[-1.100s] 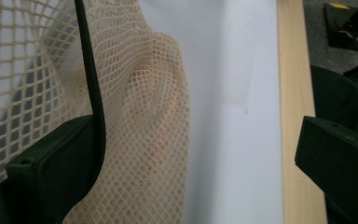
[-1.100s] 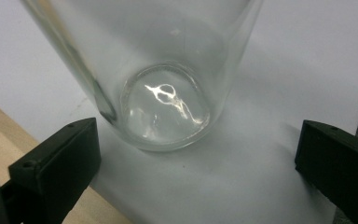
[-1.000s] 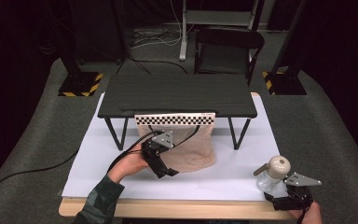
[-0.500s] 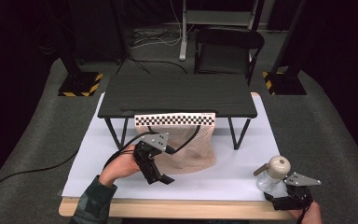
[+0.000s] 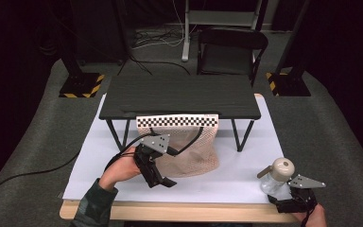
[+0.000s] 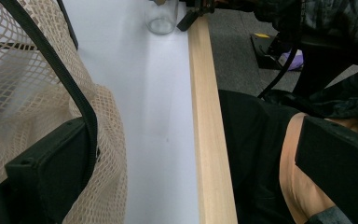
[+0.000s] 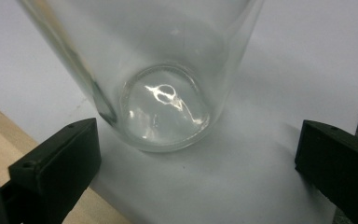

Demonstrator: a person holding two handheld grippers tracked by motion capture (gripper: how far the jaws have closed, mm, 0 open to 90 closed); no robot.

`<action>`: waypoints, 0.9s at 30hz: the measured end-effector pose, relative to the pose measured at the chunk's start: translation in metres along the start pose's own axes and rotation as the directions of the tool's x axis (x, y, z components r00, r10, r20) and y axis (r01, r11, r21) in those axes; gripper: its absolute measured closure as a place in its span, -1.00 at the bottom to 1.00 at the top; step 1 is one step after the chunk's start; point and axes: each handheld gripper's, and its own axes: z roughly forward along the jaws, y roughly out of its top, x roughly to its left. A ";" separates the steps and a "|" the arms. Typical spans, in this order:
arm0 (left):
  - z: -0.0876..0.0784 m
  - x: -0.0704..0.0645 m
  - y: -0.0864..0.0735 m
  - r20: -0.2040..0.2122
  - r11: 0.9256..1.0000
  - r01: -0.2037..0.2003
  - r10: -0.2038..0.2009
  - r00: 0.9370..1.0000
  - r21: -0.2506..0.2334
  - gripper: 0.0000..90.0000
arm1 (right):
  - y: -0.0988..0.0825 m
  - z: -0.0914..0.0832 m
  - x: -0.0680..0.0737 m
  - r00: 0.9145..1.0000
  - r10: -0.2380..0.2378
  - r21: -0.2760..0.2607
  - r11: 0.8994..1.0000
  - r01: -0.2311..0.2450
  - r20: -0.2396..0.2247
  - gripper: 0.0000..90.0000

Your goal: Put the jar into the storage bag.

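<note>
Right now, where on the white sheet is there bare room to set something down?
Bare: the white sheet between the mesh bag and the glass jar, and the sheet's left margin. Crowded: under the black stand, where the bag hangs beside the left gripper.

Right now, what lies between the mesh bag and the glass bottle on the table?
Nothing: in the high view, the stretch from the mesh bag to the glass bottle is bare white table cover.

I work in what looks like a recording lab or studio; black drapes surround the grey carpet [image 5: 38, 142]; stand bases [image 5: 81, 85] with yellow-and-black hazard tape sit on the floor; cables [image 5: 156, 40] trail behind; my table [image 5: 246, 184] wears a white sheet, with a checkerboard strip [image 5: 177, 120] on a small black shelf [image 5: 179, 97].
</note>
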 end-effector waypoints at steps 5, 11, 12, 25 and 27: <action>-0.001 -0.001 0.001 -0.005 1.000 -0.008 0.008 1.000 -0.004 -1.00 | -0.001 0.000 0.000 1.000 0.004 -0.015 1.000 -0.004 0.001 -1.00; -0.002 -0.003 0.001 -0.007 1.000 -0.015 0.015 1.000 -0.008 -1.00 | 0.000 -0.008 0.000 0.998 0.057 -0.091 0.994 -0.059 -0.023 -0.97; -0.002 -0.003 0.002 -0.009 1.000 -0.016 0.016 1.000 -0.010 -1.00 | 0.001 -0.010 0.000 0.998 0.054 -0.102 0.993 -0.057 -0.031 -0.96; -0.002 -0.004 0.002 -0.016 1.000 -0.026 0.025 1.000 -0.002 -1.00 | 0.031 -0.034 0.016 0.999 -0.004 -0.281 0.960 -0.007 -0.037 -0.94; -0.003 -0.005 0.003 -0.016 1.000 -0.027 0.027 1.000 -0.005 -1.00 | 0.035 -0.034 0.017 0.999 -0.009 -0.293 0.956 -0.001 -0.034 -0.94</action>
